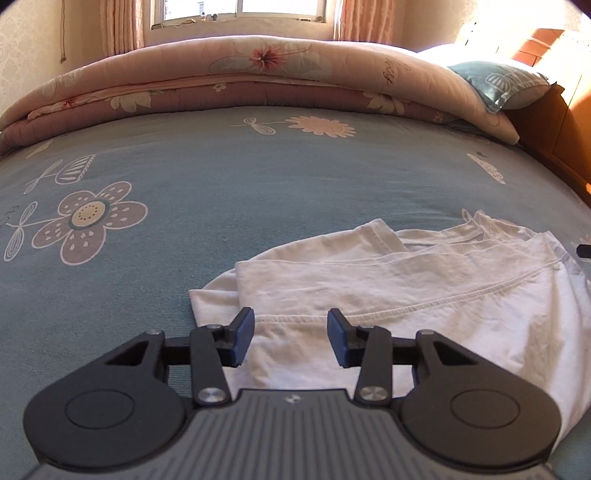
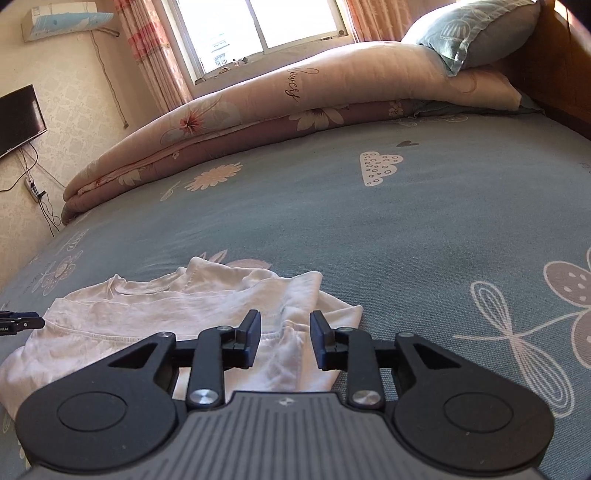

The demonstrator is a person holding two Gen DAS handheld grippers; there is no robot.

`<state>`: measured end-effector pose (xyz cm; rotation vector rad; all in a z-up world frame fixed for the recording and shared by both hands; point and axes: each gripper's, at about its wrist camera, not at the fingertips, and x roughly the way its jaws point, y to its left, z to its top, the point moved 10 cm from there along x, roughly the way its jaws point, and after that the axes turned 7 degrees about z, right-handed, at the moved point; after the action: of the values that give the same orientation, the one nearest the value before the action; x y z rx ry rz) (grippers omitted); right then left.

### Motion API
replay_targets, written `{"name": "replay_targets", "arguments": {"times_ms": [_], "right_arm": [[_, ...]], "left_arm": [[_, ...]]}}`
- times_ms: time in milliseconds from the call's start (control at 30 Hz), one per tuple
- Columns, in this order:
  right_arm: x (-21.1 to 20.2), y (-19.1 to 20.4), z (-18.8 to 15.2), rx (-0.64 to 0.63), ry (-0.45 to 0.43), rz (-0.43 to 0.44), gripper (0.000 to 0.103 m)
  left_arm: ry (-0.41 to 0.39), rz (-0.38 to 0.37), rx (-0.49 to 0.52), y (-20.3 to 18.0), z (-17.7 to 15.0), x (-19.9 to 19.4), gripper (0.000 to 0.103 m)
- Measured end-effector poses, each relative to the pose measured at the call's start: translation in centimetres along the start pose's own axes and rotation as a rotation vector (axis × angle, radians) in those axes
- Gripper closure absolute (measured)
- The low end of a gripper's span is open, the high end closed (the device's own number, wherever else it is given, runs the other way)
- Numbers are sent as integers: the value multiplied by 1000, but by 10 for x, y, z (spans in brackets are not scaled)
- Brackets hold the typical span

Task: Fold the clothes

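Observation:
A white garment (image 1: 406, 280) lies partly folded and rumpled on the blue-grey flowered bedsheet (image 1: 221, 177). My left gripper (image 1: 291, 326) hovers over the garment's near left hem, open, with nothing pinched between its blue pads. In the right wrist view the same garment (image 2: 166, 306) spreads to the left. My right gripper (image 2: 286, 326) stands open over its near right corner, pads apart from the cloth. The tip of the right gripper (image 1: 583, 251) shows at the far right edge of the left view. The left gripper's tip (image 2: 18, 321) shows at the left edge of the right view.
A folded pink flowered quilt (image 1: 258, 85) runs along the far side of the bed under the window (image 1: 240, 11). A blue pillow (image 2: 472, 33) leans on the wooden headboard (image 1: 546, 110). On the wall hang a television (image 2: 18, 122) and an air conditioner (image 2: 66, 22).

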<state>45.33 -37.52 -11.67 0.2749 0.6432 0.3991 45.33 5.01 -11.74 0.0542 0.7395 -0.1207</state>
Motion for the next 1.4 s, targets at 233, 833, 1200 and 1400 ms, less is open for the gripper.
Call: {"name": "replay_targets", "arguments": {"times_ms": [233,833,1200,1400], "right_arm": [[24,136,-19,-279,146,233,70],[119,224,-19,-509,242,228,70],[194,234,-9,-683,332,308,71],[197,235,-11,-692,376,360,81]], "left_arm": [[43,-180,116,-57,-18,-40,58],[-76,-210,-85,-31,-2,-37,32],[-70,-244,-124,-12,-7,-29,29],[-66,-223,-139,-5,-9,-27,25]]}}
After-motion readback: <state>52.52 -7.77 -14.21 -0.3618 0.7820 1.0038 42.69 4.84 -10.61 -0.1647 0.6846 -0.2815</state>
